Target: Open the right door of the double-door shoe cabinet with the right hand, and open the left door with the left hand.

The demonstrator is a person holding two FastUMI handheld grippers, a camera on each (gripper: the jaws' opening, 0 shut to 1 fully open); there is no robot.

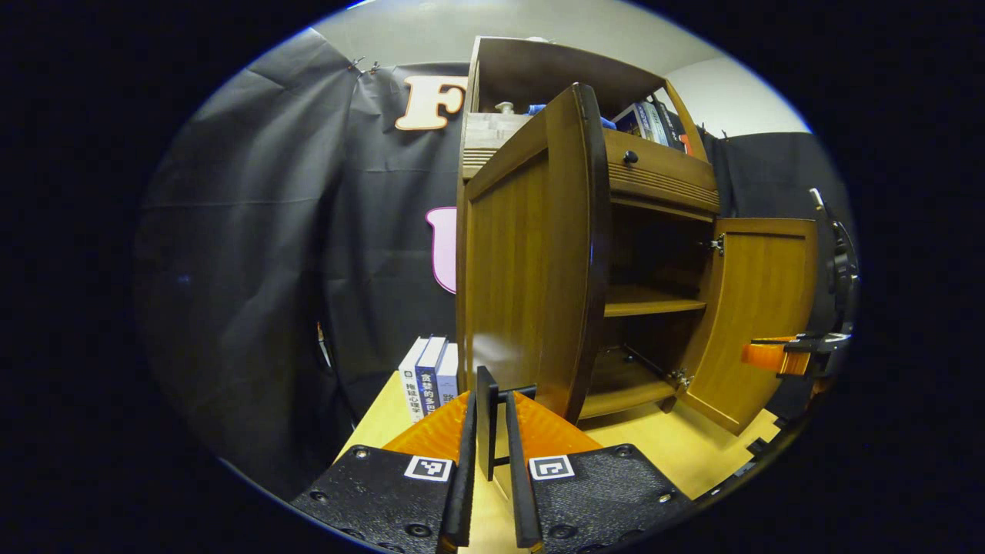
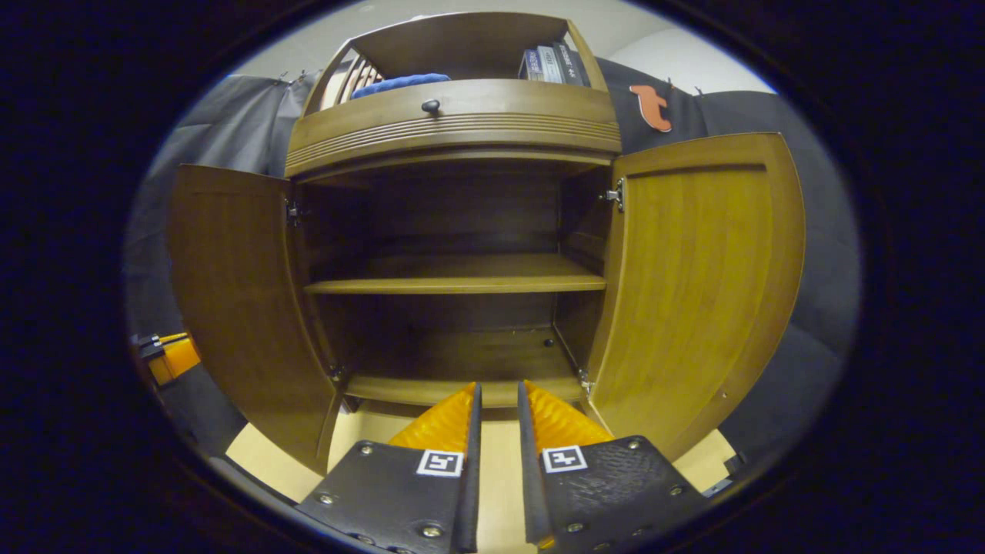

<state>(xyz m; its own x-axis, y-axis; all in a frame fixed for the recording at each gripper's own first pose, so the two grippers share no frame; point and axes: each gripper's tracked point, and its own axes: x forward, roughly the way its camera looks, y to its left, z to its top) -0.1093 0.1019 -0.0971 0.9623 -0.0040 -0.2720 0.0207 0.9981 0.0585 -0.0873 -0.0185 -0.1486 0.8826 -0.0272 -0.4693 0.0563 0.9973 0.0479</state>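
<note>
The wooden shoe cabinet (image 2: pixel 454 127) has both doors swung out. In the left gripper view the left door (image 1: pixel 523 269) stands edge-on toward me. Its black handle (image 1: pixel 486 415) sits between the fingers of my left gripper (image 1: pixel 491 394), which is shut on it. The right door (image 1: pixel 762 308) hangs wide open, and my right gripper (image 1: pixel 777 358) hovers just beside its outer edge. In the right gripper view my right gripper (image 2: pixel 499 385) faces the cabinet's lower opening, fingers a narrow gap apart with nothing between them. The left door (image 2: pixel 238 308) and right door (image 2: pixel 692 292) flank it. My left gripper (image 2: pixel 169 358) shows behind the left door.
Inside is one bare shelf (image 2: pixel 454 281) above a bare floor. A drawer with a dark knob (image 2: pixel 431 105) sits over the doors, with books (image 2: pixel 550 65) and a blue cloth (image 2: pixel 400 81) on top. More books (image 1: pixel 431 377) stand on the pale table (image 1: pixel 677 446) left of the cabinet.
</note>
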